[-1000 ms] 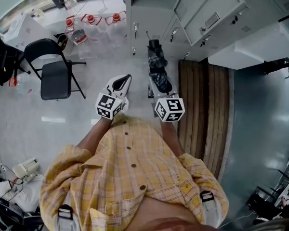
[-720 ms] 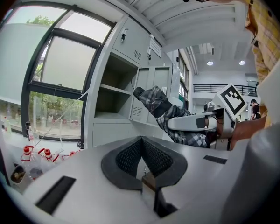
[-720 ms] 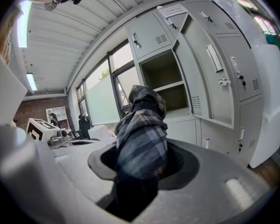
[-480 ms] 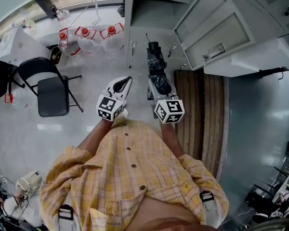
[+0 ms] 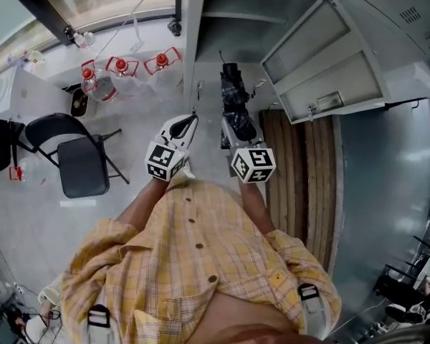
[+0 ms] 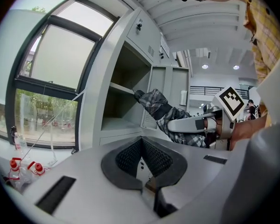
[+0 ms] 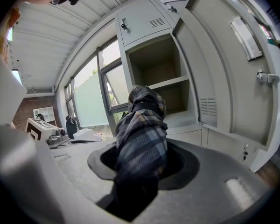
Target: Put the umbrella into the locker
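Right claw [image 7: 142,164] is gripping folded grey plaid fabric umbrella [image 5: 235,99] mid-body, frame centre, tip pointing at open grey metal locker [image 5: 233,31]. Left claw [image 6: 142,158] is sitting closed, empty. Probably light, soft-skinned, stiff-cored; mid-shaft hold suits.

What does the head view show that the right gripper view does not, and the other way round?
Only the head view: the black folding chair, the red-capped bottles near the window, the wooden slats on the floor and the person's checked shirt.

Only the right gripper view: a close look at the right gripper with its jaws closed on the umbrella, and the closed vented door above the open compartment.

Both: the checked umbrella pointing toward the open locker and its swung-open door.
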Motion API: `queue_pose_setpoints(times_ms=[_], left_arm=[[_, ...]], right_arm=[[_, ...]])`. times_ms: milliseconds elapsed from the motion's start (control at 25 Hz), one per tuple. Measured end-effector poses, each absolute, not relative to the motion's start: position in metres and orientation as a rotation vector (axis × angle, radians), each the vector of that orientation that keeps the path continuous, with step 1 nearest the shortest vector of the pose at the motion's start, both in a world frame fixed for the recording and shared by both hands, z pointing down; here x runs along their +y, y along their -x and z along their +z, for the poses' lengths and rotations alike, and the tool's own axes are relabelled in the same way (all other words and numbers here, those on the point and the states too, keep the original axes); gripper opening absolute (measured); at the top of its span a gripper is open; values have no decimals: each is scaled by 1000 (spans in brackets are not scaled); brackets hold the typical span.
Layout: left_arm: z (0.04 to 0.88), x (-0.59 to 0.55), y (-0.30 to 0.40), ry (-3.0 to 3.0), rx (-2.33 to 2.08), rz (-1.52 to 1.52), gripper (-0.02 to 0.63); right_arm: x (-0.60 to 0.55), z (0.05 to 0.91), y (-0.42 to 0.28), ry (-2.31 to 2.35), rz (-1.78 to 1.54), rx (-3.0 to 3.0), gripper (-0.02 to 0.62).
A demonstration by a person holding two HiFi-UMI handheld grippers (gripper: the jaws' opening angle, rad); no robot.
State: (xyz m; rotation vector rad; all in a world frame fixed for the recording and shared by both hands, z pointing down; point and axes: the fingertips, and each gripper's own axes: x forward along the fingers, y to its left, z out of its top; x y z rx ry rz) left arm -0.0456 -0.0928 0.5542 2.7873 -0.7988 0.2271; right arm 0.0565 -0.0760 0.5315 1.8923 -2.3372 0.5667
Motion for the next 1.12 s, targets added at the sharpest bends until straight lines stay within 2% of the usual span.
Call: queue_pose_setpoints(times_ms=[440,1120], left_arm=[[567,-126,39,-2815,-658,252,5],[569,-144,23,-2759,-777,245,5]], right_arm=[[-115,535,-61,-1972,609,-2270,186],[-138,540,-88,-1907,613,-2297,187]])
